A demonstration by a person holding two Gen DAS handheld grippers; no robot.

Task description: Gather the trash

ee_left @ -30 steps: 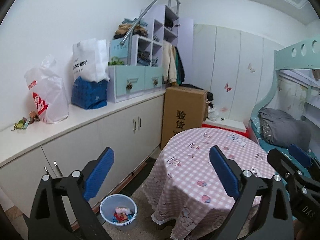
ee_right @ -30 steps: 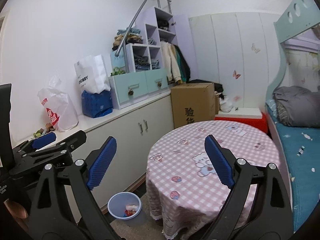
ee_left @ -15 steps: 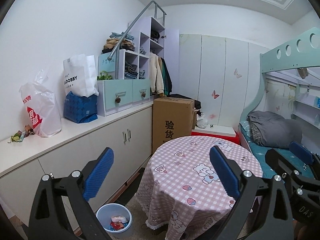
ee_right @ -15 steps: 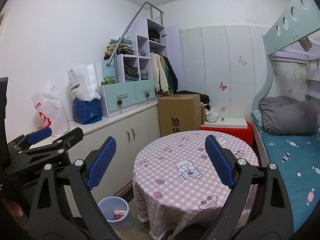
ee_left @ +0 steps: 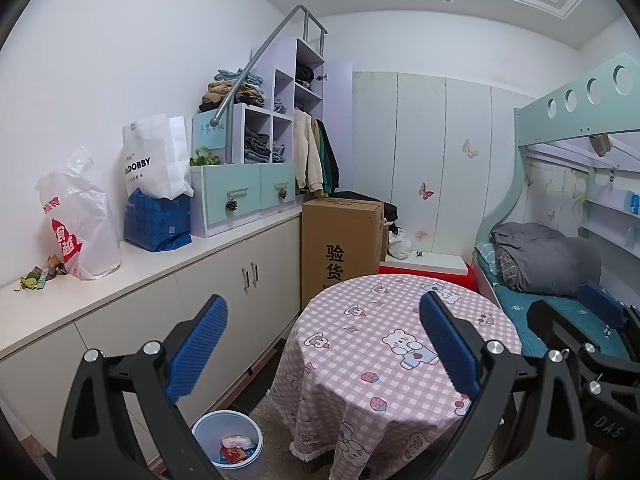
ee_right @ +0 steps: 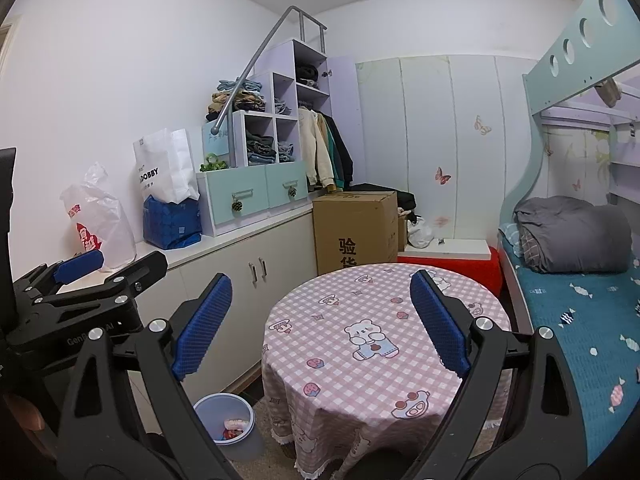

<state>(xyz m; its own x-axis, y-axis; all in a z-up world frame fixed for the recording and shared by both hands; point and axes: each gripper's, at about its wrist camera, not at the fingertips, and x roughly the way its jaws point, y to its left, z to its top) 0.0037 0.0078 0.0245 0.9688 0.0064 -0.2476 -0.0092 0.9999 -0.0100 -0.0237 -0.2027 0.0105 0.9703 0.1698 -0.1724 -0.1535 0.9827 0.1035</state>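
Note:
A pale blue trash bin [ee_left: 228,442] with wrappers inside stands on the floor between the cabinets and the round table; it also shows in the right wrist view [ee_right: 226,424]. Small crumpled wrappers [ee_left: 38,276] lie on the white countertop at the far left. My left gripper [ee_left: 320,344] is open and empty, held high above the table's near edge. My right gripper [ee_right: 320,320] is open and empty, also high above the table. The left gripper also shows in the right wrist view [ee_right: 80,276], and the right gripper in the left wrist view [ee_left: 592,320].
A round table with a pink checked cloth [ee_left: 400,344] fills the middle. White cabinets [ee_left: 240,276] run along the left wall, bearing a white plastic bag [ee_left: 80,220], a blue bag [ee_left: 156,220] and teal drawers. A cardboard box [ee_left: 340,240] stands behind the table; a bunk bed [ee_right: 580,300] is right.
Both grippers have risen and drawn back, so the table and bin sit lower and farther in view and the ceiling shows. Both stay open and empty.

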